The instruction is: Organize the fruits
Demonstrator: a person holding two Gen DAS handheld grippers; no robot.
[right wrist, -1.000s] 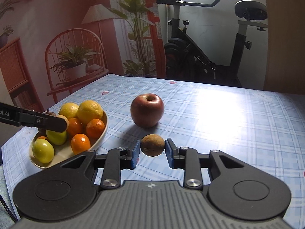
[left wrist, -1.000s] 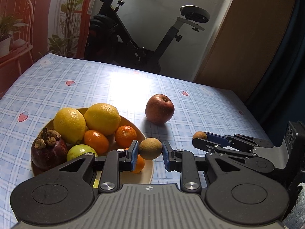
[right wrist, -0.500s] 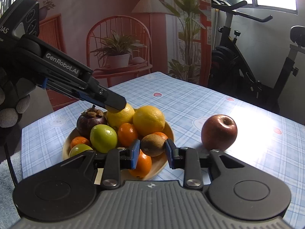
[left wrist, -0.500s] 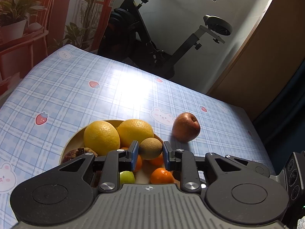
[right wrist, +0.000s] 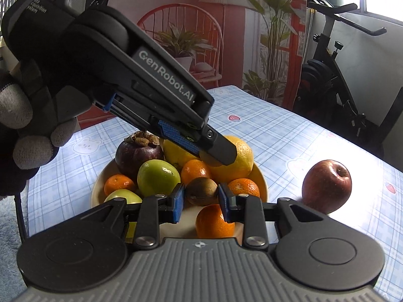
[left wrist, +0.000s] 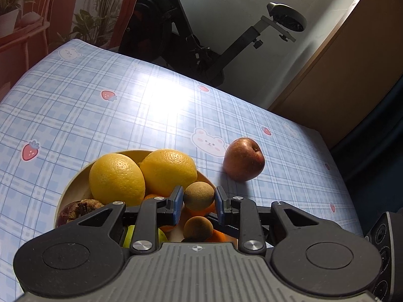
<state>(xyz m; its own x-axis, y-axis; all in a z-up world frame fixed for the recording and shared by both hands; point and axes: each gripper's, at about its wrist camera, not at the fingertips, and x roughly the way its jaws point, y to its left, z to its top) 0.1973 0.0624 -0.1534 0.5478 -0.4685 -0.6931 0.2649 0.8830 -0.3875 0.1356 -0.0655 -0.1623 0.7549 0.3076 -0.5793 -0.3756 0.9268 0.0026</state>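
One bowl [right wrist: 262,181], two lemons [left wrist: 117,178], one apple [right wrist: 326,185], one mangosteen [right wrist: 138,152], two green fruits [right wrist: 158,177], two brown fruits [left wrist: 199,195], four oranges [right wrist: 214,221]

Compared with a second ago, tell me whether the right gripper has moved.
Yes. The right gripper, shut on a brown kiwi, went leftwards from in front of the red apple to over the fruit bowl.

My black claw [left wrist: 199,202] has blue pads. The worktop [left wrist: 126,105] wears pale blue plaid cloth with red strawberries and white bears. In the cream round bowl [right wrist: 97,193]: yellow lemons [left wrist: 117,178], orange mandarins [right wrist: 215,221], a green apple [right wrist: 158,177], a purple mangosteen [right wrist: 138,152]; lower right, a red apple [right wrist: 326,186].
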